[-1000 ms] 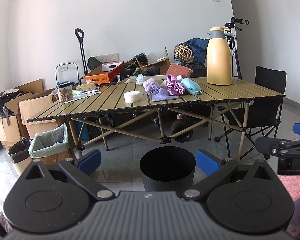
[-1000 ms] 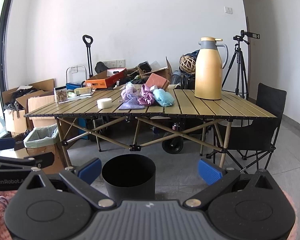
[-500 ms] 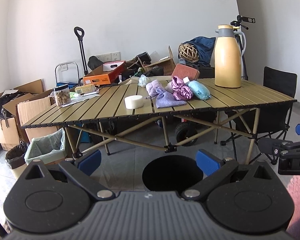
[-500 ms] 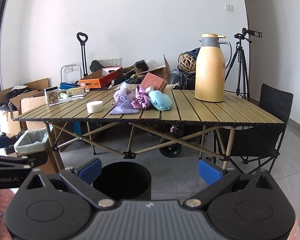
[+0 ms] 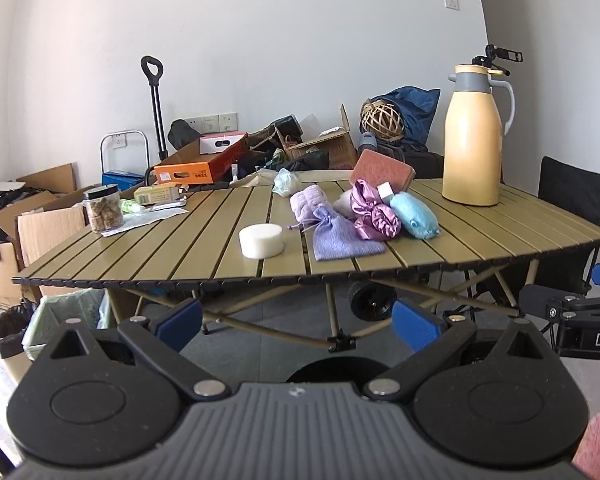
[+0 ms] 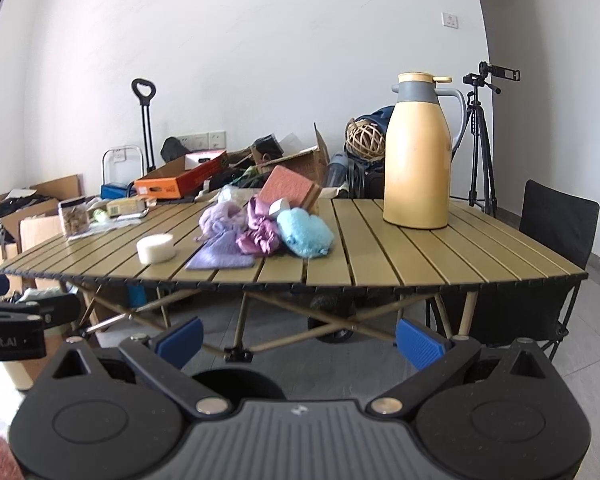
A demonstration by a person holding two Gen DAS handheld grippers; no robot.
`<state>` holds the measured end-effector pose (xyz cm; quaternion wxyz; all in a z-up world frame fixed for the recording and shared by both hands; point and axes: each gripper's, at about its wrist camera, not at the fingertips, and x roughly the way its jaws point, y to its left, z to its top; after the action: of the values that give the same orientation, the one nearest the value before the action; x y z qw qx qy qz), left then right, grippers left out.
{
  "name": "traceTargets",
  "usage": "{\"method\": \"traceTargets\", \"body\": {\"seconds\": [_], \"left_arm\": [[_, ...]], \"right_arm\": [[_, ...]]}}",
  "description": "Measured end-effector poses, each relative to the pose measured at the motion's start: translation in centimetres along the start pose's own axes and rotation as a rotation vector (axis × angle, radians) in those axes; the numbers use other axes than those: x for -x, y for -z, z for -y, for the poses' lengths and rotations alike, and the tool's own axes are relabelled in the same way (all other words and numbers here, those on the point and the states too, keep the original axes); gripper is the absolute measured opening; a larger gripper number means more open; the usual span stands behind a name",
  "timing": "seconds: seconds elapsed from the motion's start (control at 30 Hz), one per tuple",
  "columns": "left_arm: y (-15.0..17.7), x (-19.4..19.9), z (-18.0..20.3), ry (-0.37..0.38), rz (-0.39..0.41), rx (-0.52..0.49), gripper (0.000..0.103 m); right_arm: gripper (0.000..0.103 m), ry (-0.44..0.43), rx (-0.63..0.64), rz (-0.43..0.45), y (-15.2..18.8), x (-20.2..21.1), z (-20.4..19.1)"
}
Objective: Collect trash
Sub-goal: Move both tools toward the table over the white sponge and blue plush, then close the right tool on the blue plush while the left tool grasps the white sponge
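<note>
On the far left of the floor stood a lined waste bin (image 5: 66, 312), tucked beside the worktop's (image 5: 204, 248) leg. On the worktop itself, from left to right, sat a jar (image 5: 102, 210) on some loose paper, a white foam puck (image 5: 261, 241) near the front edge, a lilac drawstring pouch (image 5: 340, 236), a crumpled purple satin piece (image 5: 374, 216), a fluffy blue bundle (image 5: 416, 220), and a tall yellow thermos (image 5: 474, 140) well apart at the right. A black round bin (image 5: 326, 370) on the floor lay just below and between the two claws, mostly hidden by the left claw's body.

The left claw (image 5: 298, 322) hung with its blue pads spread wide and nothing between them; the right claw (image 6: 300, 340) was likewise spread and empty. Both were short of the worktop's front edge and lower than its surface.

The step in hand appeared to be the approach to the first piece of trash. Which items counted as trash could not be told for certain; the white puck and the soft heap at the middle looked the likeliest. To do it well, a claw would need to rise above the slatted top before moving in, come down over a single item, and close on its bulk. The soft pieces touched one another, so a pinch at the pile's edge risked dragging a neighbour along.
</note>
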<state>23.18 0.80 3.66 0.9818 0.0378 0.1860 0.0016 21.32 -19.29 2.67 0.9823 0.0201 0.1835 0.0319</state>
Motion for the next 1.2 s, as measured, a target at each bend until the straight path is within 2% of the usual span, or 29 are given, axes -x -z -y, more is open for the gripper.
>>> {"method": "traceTargets", "body": {"seconds": [0.53, 0.77, 0.87, 1.2], "left_arm": [[-5.2, -9.6, -1.7, -0.050, 0.028, 0.090, 0.103], [-7.0, -13.1, -3.0, -0.056, 0.017, 0.159, 0.103], [-7.8, -14.5, -3.4, -0.038, 0.025, 0.168, 0.103], [-9.0, -18.8, -4.5, -0.070, 0.011, 0.190, 0.103]], "right_arm": [[0.103, 0.013, -0.023, 0.080, -4.3, -9.3, 0.8], [0.103, -0.002, -0.049, 0.064, -5.5, -13.3, 1.0], [0.103, 0.000, -0.055, 0.065, -6.1, -15.0, 1.1], [0.103, 0.025, -0.028, 0.058, -7.6, -21.2, 0.9]]}}
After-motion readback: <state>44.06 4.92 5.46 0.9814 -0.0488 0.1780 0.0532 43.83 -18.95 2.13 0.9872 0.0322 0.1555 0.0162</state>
